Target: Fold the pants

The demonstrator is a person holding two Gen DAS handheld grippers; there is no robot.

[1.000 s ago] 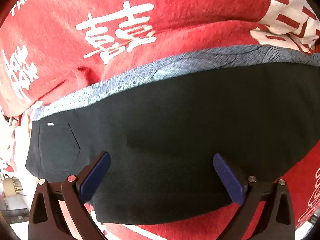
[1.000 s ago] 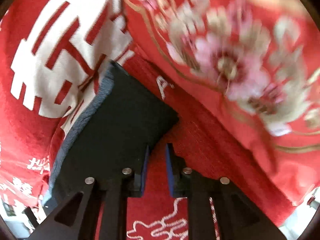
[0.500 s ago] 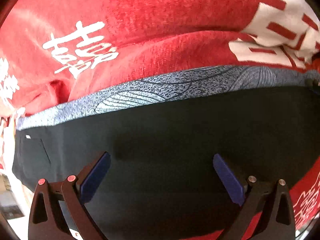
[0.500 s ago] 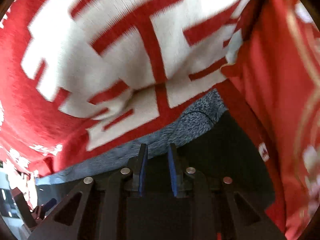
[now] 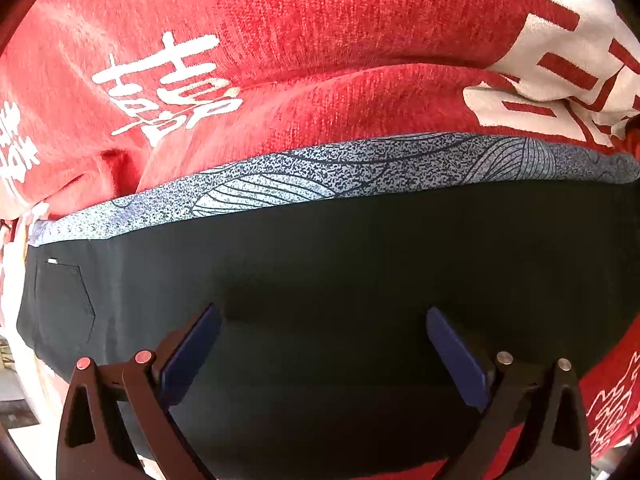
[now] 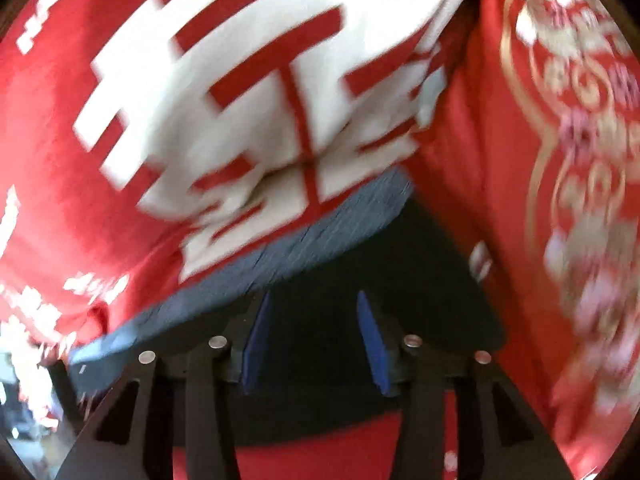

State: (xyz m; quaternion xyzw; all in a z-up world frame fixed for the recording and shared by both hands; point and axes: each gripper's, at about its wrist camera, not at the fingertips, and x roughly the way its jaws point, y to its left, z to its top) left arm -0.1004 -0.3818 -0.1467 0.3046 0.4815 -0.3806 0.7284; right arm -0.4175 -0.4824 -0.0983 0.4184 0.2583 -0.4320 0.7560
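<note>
The black pants lie folded flat on the red blanket, with a blue-grey patterned strip along their far edge and a back pocket at the left end. My left gripper hangs wide open just above the black cloth, with nothing between its fingers. In the right wrist view the pants end in a corner at the right, and the patterned strip runs behind them. My right gripper hovers over that end with its jaws opening. Its blue pads press on nothing.
The red blanket with white characters spreads out beyond the pants. A large white character lies just past the strip. A red cloth with a gold floral pattern borders the right side. The bed's edge and floor clutter show at the left.
The right gripper swung from beside the pants' corner to over their end, and its jaws have parted. The left gripper slid in over the pants, then kept still.
</note>
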